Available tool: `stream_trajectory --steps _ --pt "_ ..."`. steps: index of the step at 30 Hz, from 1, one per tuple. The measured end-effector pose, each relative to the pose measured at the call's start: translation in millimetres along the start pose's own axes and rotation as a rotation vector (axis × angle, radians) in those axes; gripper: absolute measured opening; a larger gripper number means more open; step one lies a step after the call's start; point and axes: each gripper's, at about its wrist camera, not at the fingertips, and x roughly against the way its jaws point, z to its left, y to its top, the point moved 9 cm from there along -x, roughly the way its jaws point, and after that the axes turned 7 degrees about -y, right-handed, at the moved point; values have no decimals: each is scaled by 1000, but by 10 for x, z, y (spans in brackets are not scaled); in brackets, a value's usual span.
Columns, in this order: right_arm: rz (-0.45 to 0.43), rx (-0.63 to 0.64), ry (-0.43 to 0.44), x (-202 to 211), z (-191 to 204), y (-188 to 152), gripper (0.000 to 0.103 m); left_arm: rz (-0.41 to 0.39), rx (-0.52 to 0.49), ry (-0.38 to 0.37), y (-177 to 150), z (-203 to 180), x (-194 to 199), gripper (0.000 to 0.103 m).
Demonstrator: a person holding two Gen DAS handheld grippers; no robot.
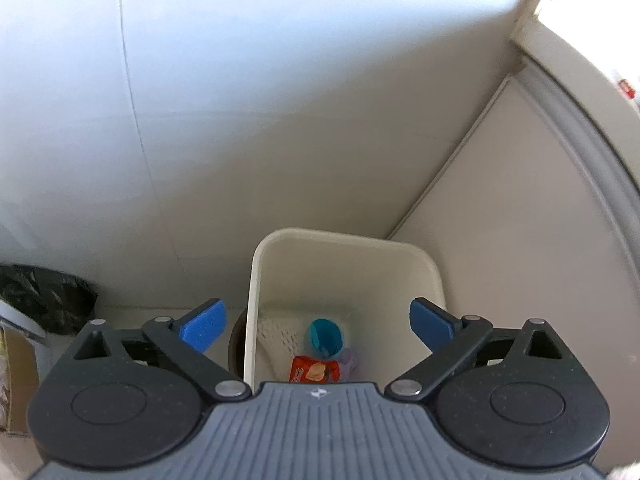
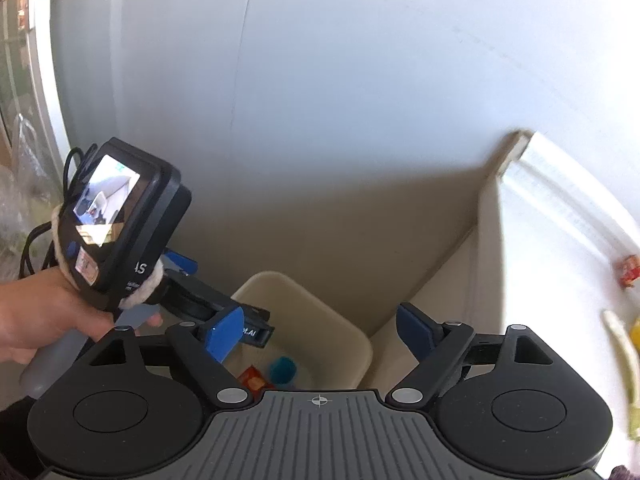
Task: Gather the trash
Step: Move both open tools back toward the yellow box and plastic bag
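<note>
A cream rectangular trash bin stands on the floor by the wall. Inside lie a teal cup, a red snack wrapper, white mesh netting and a pale purple scrap. My left gripper is open and empty, hovering above the bin's opening. My right gripper is open and empty, also above the bin, where the cup and wrapper show. The left gripper's body, held in a hand, is at the left of the right wrist view.
A black-lined bin sits at the left, with a cardboard box beside it. A white cabinet side rises right of the trash bin. A white surface at the right holds a small red item and yellow-white pieces.
</note>
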Motion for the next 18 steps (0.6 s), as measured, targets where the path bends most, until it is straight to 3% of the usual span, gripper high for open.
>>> stream_trajectory --steps 18 --pt "-130 -199 -109 893 -767 171 93 -144 -174 -108 514 -829 619 102"
